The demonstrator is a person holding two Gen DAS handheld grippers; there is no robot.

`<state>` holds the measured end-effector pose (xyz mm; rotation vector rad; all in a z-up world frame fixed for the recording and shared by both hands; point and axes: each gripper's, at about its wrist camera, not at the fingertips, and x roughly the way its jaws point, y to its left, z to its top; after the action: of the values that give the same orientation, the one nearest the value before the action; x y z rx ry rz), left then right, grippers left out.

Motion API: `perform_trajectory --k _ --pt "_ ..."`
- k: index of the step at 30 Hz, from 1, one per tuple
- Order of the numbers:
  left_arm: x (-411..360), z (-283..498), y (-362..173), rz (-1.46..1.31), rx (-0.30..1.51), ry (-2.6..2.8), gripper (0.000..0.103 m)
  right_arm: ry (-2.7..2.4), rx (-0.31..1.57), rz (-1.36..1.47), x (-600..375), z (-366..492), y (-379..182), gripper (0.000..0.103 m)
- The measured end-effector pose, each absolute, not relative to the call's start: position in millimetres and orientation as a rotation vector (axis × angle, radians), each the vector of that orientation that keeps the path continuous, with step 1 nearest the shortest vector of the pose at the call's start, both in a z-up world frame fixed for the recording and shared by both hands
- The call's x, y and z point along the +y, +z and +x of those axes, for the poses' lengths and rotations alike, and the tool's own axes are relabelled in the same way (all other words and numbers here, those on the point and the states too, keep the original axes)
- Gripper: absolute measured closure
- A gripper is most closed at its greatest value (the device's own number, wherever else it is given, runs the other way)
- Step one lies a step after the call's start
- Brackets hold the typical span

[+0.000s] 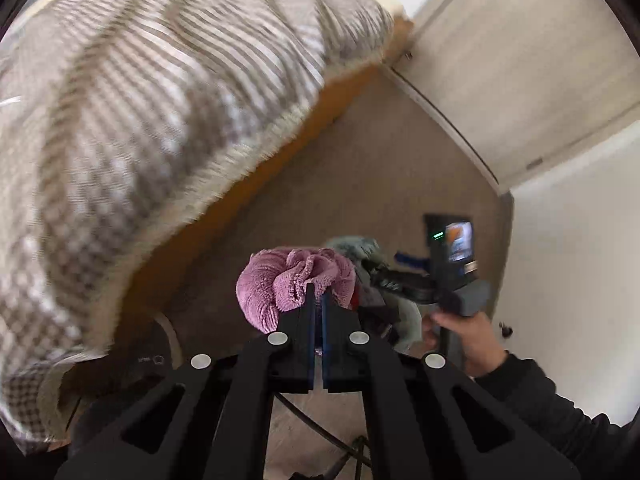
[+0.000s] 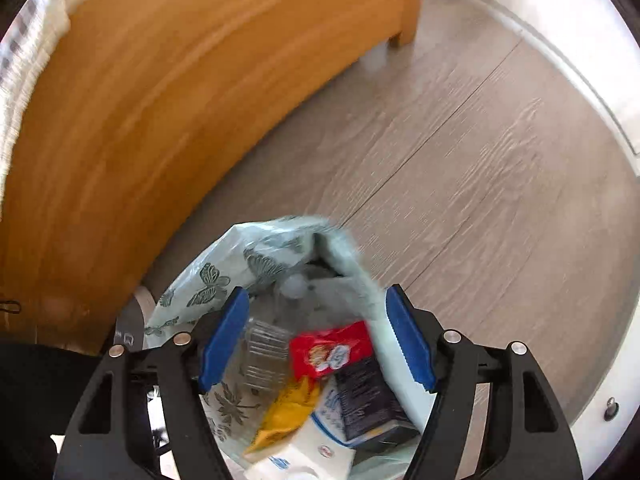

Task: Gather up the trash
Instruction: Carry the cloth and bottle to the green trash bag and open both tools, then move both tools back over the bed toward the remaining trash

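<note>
**Pink cloth going to the bag**

The bed [image 1: 152, 120], with its checked cover, is filling the upper left of the left wrist view, its wooden side running down to the grey-brown floor [image 2: 480, 152]. The bag [image 2: 224, 256], pale green with a butterfly print, is standing on the floor just beside that wooden side, its mouth gaping upward.

The left gripper [image 1: 318, 300] is clamping a bunched pink cloth [image 1: 280, 280], jaws fully together on a fold. The right gripper [image 2: 316, 344] is hanging over the bag's mouth with jaws spread wide and nothing pressed between its pads.

To do this step well, the left gripper is probably best carried over the middle of the mouth before letting go, since the cloth is bulky and could catch on the rim; the right could be pinning the slack rim back.

Only the right wrist view is showing the contents: a clear bottle [image 2: 264, 352], a red packet [image 2: 332, 348], a yellow wrapper [image 2: 288, 412], a dark box [image 2: 368, 400] and a white carton [image 2: 308, 456]. Only the left view is showing the cloth, and the hand [image 1: 468, 336] holding the right gripper.
</note>
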<state>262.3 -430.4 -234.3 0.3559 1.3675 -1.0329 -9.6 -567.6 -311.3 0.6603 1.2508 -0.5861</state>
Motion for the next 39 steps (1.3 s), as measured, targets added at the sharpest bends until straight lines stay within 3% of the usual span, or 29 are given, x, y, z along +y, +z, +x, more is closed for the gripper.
perform_trajectory --k 7,17,19,20,21,24,39 --pt "-483.7 225.3 -305.4 0.528 1.516 -1.096 0.103 -0.596 1.161 0.731 -558.6 -76.3 -271.7 0.035" --pt "-543.6 177.4 -378.4 0.725 1.677 -1.135 0.103 -0.636 1.247 0.805 -541.0 -137.6 -293.7 0.035" --pt "-553.1 171.0 -391.9 0.772 1.704 -1.114 0.093 -0.643 1.247 0.821 -538.7 -141.5 -295.7 0.035" --pt "-557.3 164.4 -397.5 0.802 1.712 -1.087 0.08 -0.643 1.248 0.824 -538.7 -142.5 -296.0 0.035" --pt "-563.3 161.1 -401.0 0.825 1.703 -1.082 0.08 -0.64 1.248 0.828 -539.4 -142.4 -296.1 0.035" --pt "-571.1 162.6 -393.2 0.799 1.672 -1.092 0.076 -0.625 1.249 0.822 -542.8 -140.9 -294.7 0.035" --pt "-529.2 212.9 -327.3 0.607 1.589 -1.054 0.075 -0.557 1.283 0.749 -528.8 -110.8 -285.1 0.035"
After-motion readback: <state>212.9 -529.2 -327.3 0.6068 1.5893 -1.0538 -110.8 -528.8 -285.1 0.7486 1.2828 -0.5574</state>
